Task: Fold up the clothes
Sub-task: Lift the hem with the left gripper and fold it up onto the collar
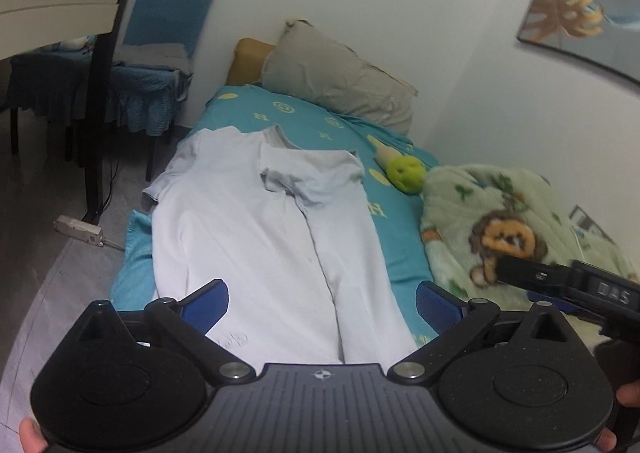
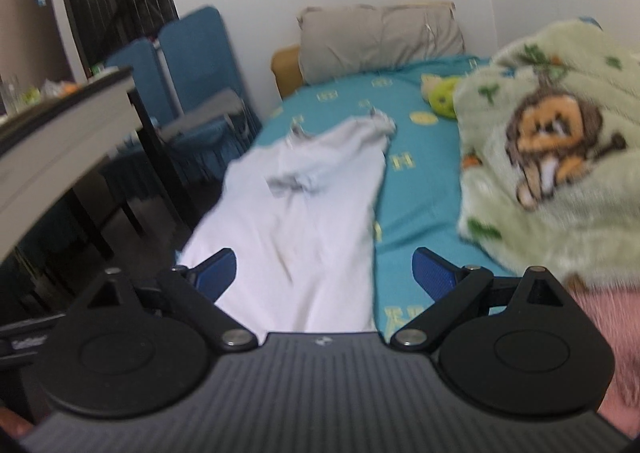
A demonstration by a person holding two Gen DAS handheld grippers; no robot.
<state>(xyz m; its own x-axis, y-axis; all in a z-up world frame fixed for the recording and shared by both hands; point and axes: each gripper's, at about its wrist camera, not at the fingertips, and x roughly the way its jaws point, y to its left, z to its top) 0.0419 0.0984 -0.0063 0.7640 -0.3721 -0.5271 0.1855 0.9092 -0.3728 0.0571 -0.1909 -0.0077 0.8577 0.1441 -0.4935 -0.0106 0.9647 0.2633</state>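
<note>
A white short-sleeved T-shirt (image 1: 256, 229) lies flat on the teal bedsheet (image 1: 396, 249), its right side and sleeve folded over onto the middle. It also shows in the right wrist view (image 2: 316, 213). My left gripper (image 1: 322, 303) is open and empty, hovering over the shirt's hem end. My right gripper (image 2: 324, 273) is open and empty, above the hem's right part. The right gripper's body (image 1: 568, 285) shows at the right of the left wrist view.
A green lion-print blanket (image 1: 512, 229) is heaped on the bed's right side, with a green soft toy (image 1: 406, 173) beside it. A grey pillow (image 1: 340, 77) lies at the bed's head. Blue-covered chairs (image 1: 160, 53), a table (image 2: 52, 145) and a power strip (image 1: 80, 231) stand left.
</note>
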